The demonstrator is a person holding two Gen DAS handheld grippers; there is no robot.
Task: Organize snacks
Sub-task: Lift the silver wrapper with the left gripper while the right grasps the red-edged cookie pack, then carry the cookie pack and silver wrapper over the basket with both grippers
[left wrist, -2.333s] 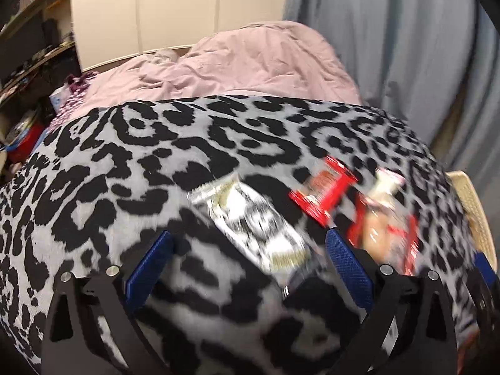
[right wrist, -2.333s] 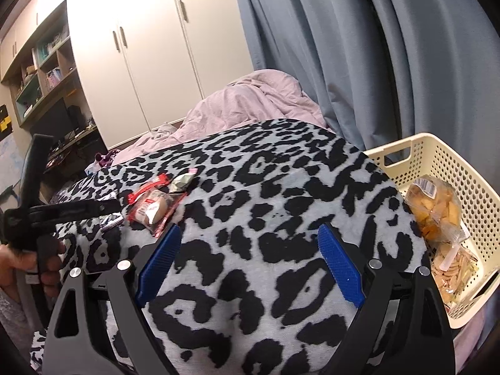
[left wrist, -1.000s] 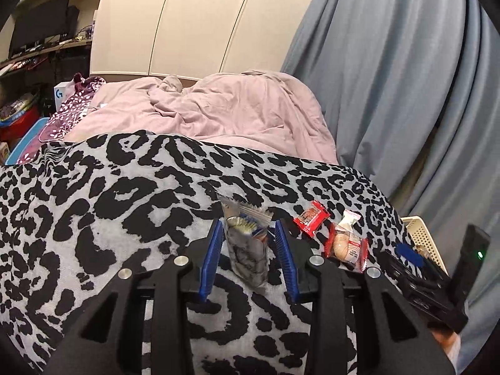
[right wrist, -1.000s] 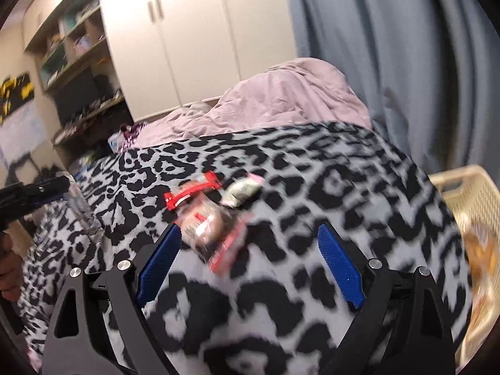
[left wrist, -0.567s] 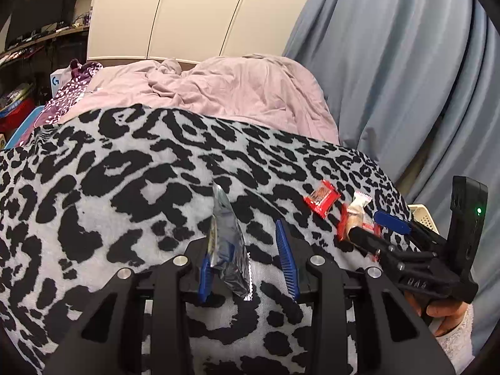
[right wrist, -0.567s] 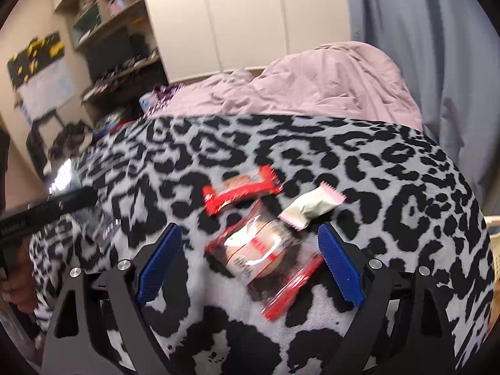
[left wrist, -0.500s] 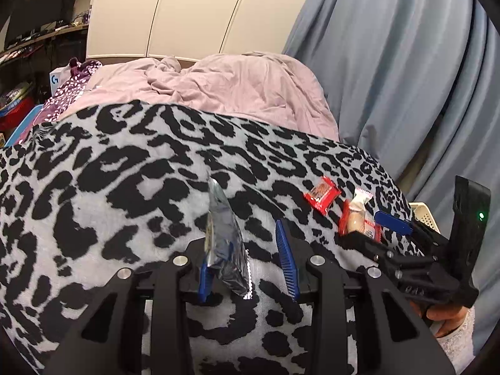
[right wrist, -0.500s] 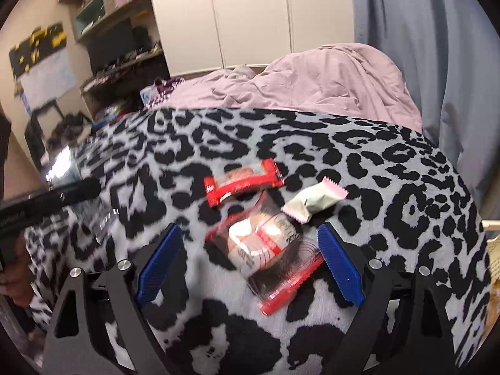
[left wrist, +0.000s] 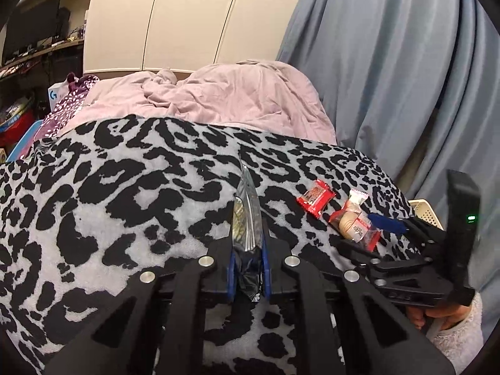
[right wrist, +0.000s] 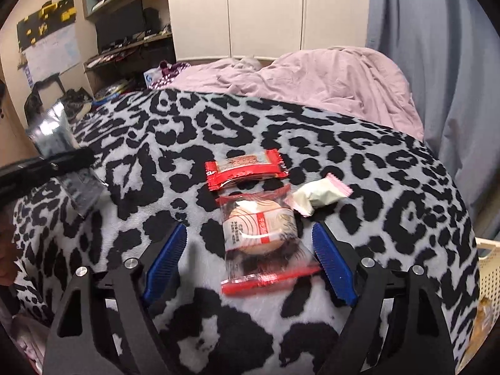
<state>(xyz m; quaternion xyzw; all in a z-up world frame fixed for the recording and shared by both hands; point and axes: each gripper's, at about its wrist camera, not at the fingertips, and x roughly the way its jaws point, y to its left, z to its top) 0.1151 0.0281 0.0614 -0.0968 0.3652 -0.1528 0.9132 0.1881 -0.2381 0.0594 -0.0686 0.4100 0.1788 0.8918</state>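
- Left gripper (left wrist: 248, 259) jaws are clenched on a silvery foil snack packet (left wrist: 247, 218), held edge-on above the leopard-print blanket (left wrist: 125, 187).
- Right gripper (right wrist: 250, 262) jaws spread wide, straddling the round pastry packet (right wrist: 261, 231); the red wafer bar (right wrist: 245, 168) and pale candy (right wrist: 318, 197) lie just beyond.
- Risk: closing could crush the pastry or snag the blanket.
- Pastry label print is unreadable.

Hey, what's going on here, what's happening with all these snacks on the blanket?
A person is sorting snacks on a leopard-print blanket with a handheld gripper in each hand. The left gripper is shut on a silvery snack packet, held edge-up above the blanket. The right gripper is open, its fingers either side of a clear red-edged pastry pack lying flat. A red wrapped bar and a small pale candy packet lie just beyond it. A cream basket sits at the blanket's right edge.
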